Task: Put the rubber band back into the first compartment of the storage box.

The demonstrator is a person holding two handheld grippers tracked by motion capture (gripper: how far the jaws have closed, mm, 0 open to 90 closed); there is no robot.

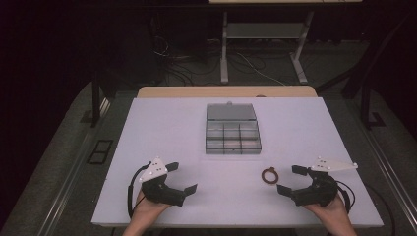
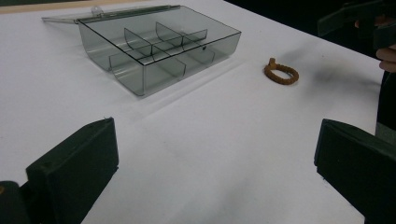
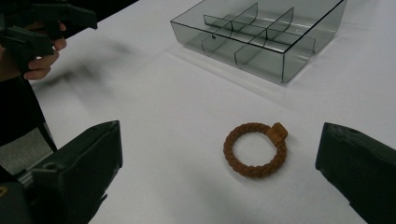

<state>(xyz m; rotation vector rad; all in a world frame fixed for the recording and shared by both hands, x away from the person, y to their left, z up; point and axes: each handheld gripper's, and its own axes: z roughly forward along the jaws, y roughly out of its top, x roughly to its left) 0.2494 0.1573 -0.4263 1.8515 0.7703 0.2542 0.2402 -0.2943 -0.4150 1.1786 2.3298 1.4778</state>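
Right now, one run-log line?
left gripper: open, empty | right gripper: open, empty | braided ring: on table, between right jaws | compartment box: lid open

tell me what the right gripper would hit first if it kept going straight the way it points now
Most likely the brown braided ring: it lies flat on the table just ahead of the open right gripper, roughly between its jaws. The clear compartment box sits well beyond it. Depth is hard to judge.

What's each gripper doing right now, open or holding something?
Left gripper: open, holding nothing.
Right gripper: open, holding nothing; the brown braided ring lies on the table ahead of its fingers, untouched.
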